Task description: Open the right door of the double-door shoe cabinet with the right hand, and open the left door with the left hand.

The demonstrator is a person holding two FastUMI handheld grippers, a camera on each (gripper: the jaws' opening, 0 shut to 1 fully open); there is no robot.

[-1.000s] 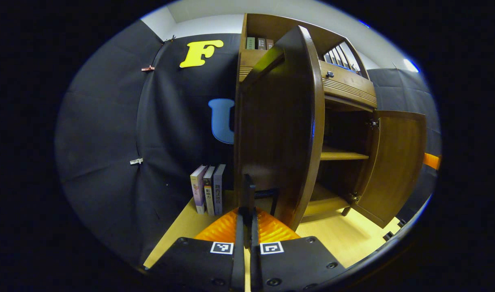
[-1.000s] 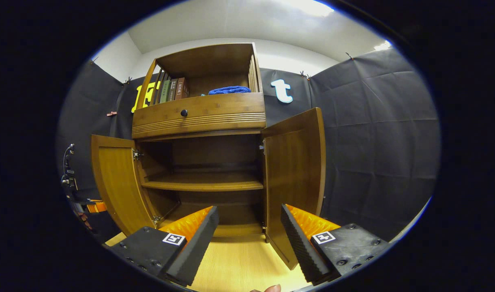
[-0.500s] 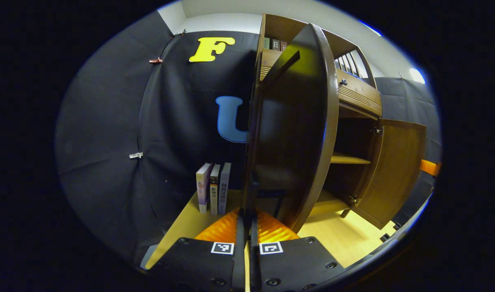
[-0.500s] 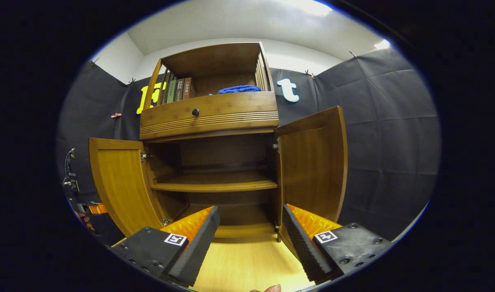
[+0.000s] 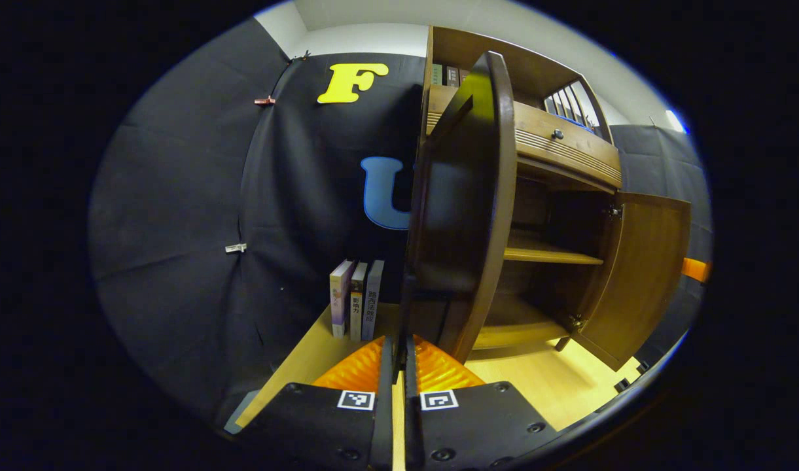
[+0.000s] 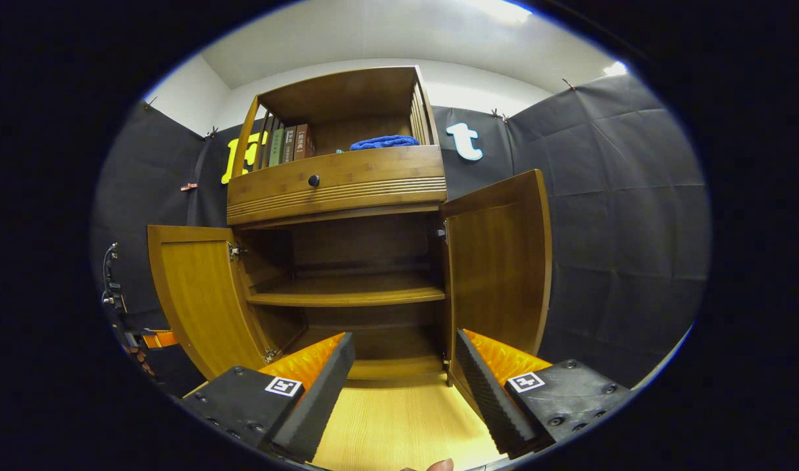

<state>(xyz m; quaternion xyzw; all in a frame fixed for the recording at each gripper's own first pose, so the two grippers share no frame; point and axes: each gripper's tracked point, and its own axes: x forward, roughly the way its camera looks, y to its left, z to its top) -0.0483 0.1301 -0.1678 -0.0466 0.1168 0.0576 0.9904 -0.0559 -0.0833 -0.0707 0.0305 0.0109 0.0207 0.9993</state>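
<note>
We hold two black-and-orange grippers in front of a brown wooden double-door shoe cabinet standing on a pale wooden floor. In the right gripper view, both lower doors stand open: the left door swings out to one side and the right door to the other, showing a dark interior with one wooden shelf. Our right gripper hangs low before the opening, its ribbed fingers set wide apart and touching nothing. Above the doors sits a drawer with a round black knob, and on the open top shelf stand several upright books beside a folded blue cloth. At the far left edge we can see the other gripper's orange part. In the left gripper view, our left gripper has its fingers pressed together, just at the lower edge of the open left door; we cannot tell whether anything is pinched between them. Three more books stand on the floor against the black cloth wall, beside the cabinet.
</note>
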